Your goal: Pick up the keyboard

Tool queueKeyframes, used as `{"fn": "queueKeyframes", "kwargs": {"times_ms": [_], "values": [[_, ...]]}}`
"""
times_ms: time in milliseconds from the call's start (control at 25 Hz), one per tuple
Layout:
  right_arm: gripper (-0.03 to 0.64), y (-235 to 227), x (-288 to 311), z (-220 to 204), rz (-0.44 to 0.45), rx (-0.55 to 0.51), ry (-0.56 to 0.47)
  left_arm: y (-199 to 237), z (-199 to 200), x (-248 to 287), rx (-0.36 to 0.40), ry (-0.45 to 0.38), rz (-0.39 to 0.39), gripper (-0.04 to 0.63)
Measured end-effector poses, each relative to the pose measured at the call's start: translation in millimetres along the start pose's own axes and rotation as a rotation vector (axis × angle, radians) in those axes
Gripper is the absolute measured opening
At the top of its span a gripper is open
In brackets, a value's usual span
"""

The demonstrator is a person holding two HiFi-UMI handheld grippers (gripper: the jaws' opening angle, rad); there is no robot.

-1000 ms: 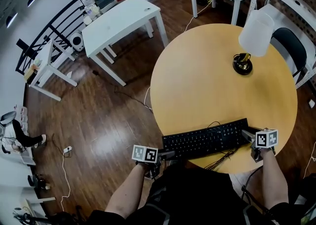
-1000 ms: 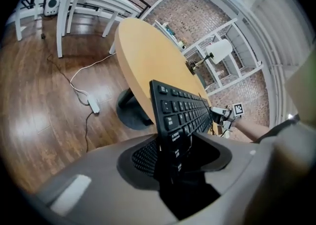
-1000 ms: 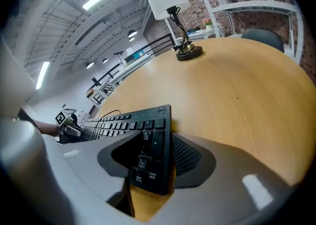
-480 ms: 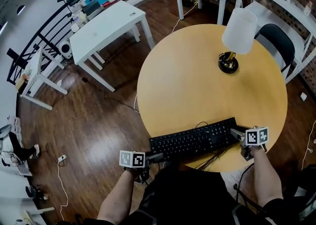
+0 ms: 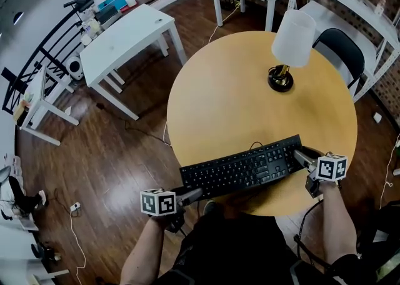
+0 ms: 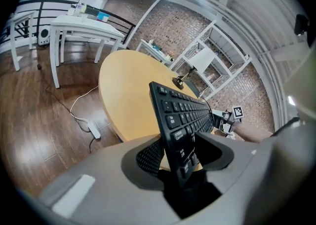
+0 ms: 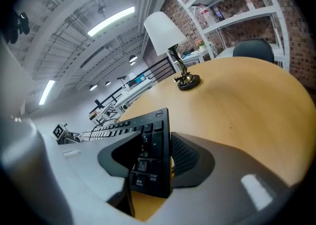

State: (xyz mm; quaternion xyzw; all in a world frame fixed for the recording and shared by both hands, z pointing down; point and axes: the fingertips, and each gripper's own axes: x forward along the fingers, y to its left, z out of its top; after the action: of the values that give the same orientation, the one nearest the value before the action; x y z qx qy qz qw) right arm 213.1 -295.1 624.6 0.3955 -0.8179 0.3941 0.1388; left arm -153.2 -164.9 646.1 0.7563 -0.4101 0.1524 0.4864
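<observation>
The left gripper grips the keyboard's left end. Its jaws have just been opening a little wider, but they press on both faces of that end. The keyboard is held lifted over the near edge of the counter, and the right gripper has its jaws clamped, fairly wide, on the right end.

The round desk is bare across its left, middle and near right, free to pass over. The lamp stands far right. The keyboard spans the near edge. A black chair sits just beyond the far right rim.
</observation>
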Motion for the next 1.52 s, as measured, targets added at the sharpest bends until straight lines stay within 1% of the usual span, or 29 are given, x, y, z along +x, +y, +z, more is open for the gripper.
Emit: {"fn": "queueKeyframes", "kwargs": {"times_ms": [120, 200, 320, 520, 600, 720, 920, 1000, 1120, 1280, 1520], "values": [[0.181, 14.4, -9.7, 20.0, 0.006, -0.008, -0.05, -6.7, 17.5, -8.9, 0.018, -0.027, -0.013, 0.436], [0.179, 22.7, -15.6, 31.1, 0.017, -0.001, -0.095, -9.1, 33.0, -16.9, 0.038, -0.069, -0.012, 0.436], [0.178, 31.5, -21.9, 39.3, 0.015, 0.003, -0.13, -14.3, 56.0, -29.1, 0.054, -0.117, -0.014, 0.439], [0.176, 56.3, -37.7, 61.9, 0.029, 0.003, -0.228, -29.5, 96.6, -52.9, 0.12, -0.161, -0.018, 0.44], [0.178, 65.0, -46.9, 69.4, 0.012, 0.014, -0.275, -34.1, 107.3, -60.1, 0.146, -0.183, -0.018, 0.449], [0.178, 82.1, -62.1, 78.4, -0.008, 0.006, -0.336, -40.5, 116.4, -72.3, 0.179, -0.216, -0.041, 0.45], [0.178, 116.0, -92.4, 99.5, -0.017, -0.05, -0.41, -54.6, 128.3, -93.2, 0.223, -0.243, -0.06, 0.456], [0.179, 124.4, -105.7, 111.0, -0.015, -0.067, -0.433, -65.4, 135.1, -99.1, 0.238, -0.248, -0.062, 0.457], [0.178, 137.2, -124.7, 135.3, 0.006, -0.074, -0.476, -84.0, 154.0, -110.3, 0.258, -0.269, -0.043, 0.467], [0.176, 149.9, -142.0, 151.6, 0.011, -0.103, -0.504, -100.9, 165.5, -122.0, 0.278, -0.295, -0.045, 0.469], [0.173, 159.8, -151.9, 155.5, 0.006, -0.128, -0.53, -104.3, 161.0, -127.6, 0.281, -0.305, -0.047, 0.471]]}}
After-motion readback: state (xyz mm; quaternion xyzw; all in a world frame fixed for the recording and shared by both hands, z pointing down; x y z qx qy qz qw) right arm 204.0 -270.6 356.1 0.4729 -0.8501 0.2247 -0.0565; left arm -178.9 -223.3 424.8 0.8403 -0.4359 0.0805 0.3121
